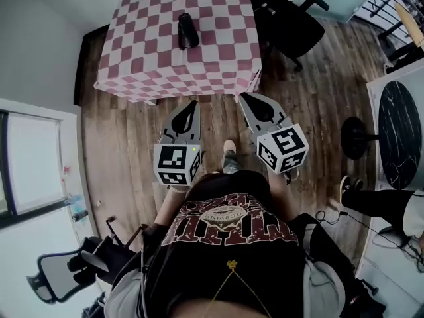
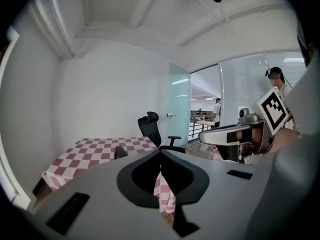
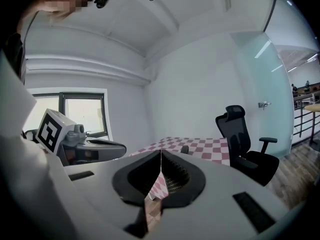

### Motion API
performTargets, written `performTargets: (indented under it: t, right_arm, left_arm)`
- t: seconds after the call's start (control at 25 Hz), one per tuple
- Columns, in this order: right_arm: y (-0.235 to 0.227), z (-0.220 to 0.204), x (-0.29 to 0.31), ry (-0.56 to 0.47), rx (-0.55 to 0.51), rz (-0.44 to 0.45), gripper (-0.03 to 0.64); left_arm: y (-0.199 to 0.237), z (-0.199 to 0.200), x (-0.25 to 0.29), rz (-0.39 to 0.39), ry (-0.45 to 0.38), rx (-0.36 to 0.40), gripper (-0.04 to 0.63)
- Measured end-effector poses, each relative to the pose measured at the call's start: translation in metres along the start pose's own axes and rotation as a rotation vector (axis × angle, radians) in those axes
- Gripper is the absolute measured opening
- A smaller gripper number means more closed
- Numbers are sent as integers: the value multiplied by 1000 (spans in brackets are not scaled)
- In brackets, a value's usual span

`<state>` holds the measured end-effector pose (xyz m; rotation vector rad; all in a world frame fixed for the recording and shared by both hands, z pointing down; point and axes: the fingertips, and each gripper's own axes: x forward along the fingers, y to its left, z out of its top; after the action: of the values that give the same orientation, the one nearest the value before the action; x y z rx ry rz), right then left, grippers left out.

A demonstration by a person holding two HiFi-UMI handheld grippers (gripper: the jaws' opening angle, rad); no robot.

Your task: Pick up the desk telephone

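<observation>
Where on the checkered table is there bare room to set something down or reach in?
The table is bare across its near half and on both sides of the telephone, which sits alone at the far middle. The office chair crowds the far right corner; the near edge looks easiest to reach over.

Side by side, left gripper [image 1: 193, 105] and right gripper [image 1: 242, 98], jaws of each together, nothing between.

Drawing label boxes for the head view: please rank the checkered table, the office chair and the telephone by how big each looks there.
1. Checkered table, clearly largest.
2. Office chair.
3. Telephone, smallest.
</observation>
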<state>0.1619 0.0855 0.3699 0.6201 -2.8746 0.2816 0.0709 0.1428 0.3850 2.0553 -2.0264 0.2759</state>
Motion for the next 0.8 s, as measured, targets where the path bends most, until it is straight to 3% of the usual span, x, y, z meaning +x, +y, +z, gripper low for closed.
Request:
performTargets:
  t: [0.44,0.8]
  right_arm:
    - [-52,13,21,-12,21,14,20]
    - [-73,22,46,8,-23,93,20]
  left_arm:
    - [-15,23,54,3,13,43,0]
    - [-8,32,80,67,4,37,0]
